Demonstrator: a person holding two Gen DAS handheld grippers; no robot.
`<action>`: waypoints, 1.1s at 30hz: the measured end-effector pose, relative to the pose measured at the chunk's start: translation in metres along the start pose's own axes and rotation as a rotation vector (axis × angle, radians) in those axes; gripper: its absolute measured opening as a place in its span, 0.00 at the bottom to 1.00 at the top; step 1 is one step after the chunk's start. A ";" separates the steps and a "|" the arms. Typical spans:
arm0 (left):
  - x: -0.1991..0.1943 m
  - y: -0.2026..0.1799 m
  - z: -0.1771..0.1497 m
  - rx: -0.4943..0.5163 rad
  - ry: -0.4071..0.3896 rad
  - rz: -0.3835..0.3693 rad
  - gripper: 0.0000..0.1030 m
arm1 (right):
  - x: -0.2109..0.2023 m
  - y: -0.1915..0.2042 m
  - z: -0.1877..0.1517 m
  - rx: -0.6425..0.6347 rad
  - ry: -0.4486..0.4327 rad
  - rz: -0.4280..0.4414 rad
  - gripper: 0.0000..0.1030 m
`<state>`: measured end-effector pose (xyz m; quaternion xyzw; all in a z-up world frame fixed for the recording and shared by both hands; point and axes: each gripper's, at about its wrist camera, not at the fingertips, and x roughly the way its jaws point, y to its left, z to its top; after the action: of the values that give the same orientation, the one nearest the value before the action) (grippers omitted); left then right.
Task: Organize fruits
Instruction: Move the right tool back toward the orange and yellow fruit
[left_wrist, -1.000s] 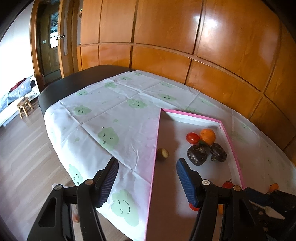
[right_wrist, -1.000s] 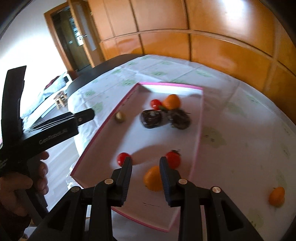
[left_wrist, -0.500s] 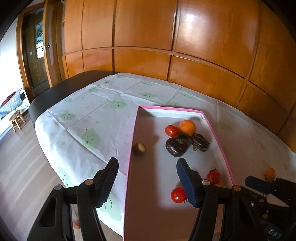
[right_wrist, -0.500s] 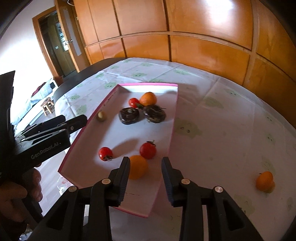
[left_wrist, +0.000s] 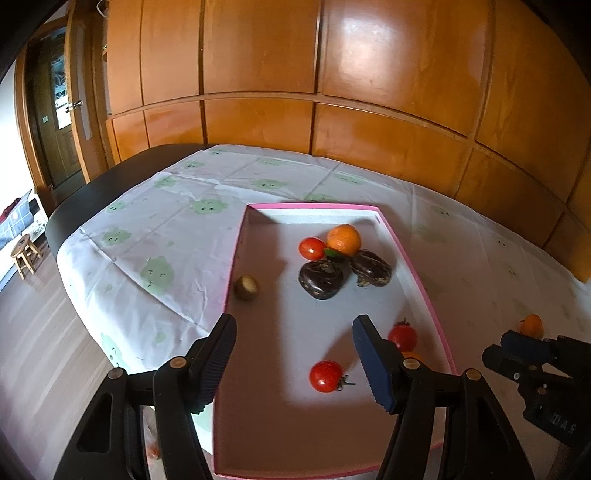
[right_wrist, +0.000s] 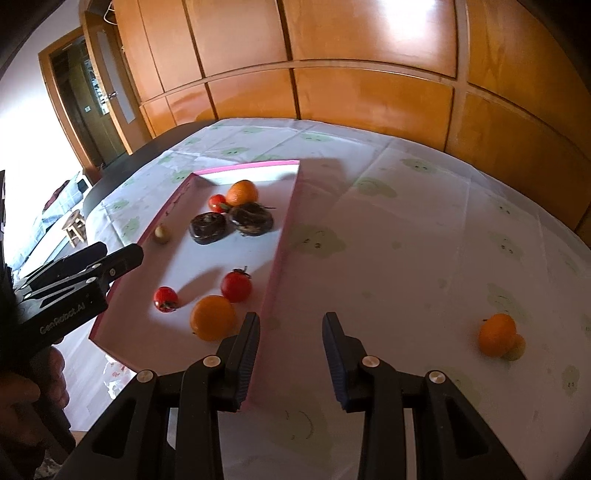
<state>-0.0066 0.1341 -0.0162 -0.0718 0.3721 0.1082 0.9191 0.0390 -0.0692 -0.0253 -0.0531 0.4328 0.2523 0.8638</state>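
Note:
A pink-rimmed tray (left_wrist: 417, 275) (right_wrist: 280, 243) lies on the table. In it are an orange (left_wrist: 343, 240), a tomato (left_wrist: 312, 248), two dark fruits (left_wrist: 323, 278) (left_wrist: 371, 267), a small brown fruit (left_wrist: 246, 287), two more tomatoes (left_wrist: 327, 376) (left_wrist: 402, 336) and a second orange (right_wrist: 213, 322). One orange (right_wrist: 496, 334) lies on the cloth right of the tray. My left gripper (left_wrist: 295, 356) is open and empty over the tray's near end. My right gripper (right_wrist: 290, 352) is open and empty over the tray's right rim.
A white cloth with green faces (left_wrist: 159, 236) covers a dark table (left_wrist: 110, 177). Wooden wall panels (left_wrist: 332, 110) stand behind. A small stool (left_wrist: 24, 254) is on the floor at left, near a door (left_wrist: 55, 122).
Both grippers have swung to the right. The right gripper has opened wider, and its view now reaches the loose orange on the cloth. No fruit has moved.

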 end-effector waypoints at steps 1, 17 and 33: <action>0.000 -0.003 -0.001 0.006 0.002 -0.003 0.64 | -0.001 -0.002 -0.001 -0.001 -0.001 -0.006 0.34; -0.005 -0.042 -0.009 0.112 0.012 -0.062 0.64 | -0.030 -0.053 -0.001 0.011 -0.025 -0.078 0.34; -0.015 -0.083 -0.008 0.211 0.005 -0.107 0.64 | -0.077 -0.191 -0.005 0.047 -0.053 -0.250 0.34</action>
<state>-0.0017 0.0501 -0.0074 0.0052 0.3795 0.0188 0.9250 0.0896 -0.2666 0.0073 -0.0797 0.4055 0.1338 0.9007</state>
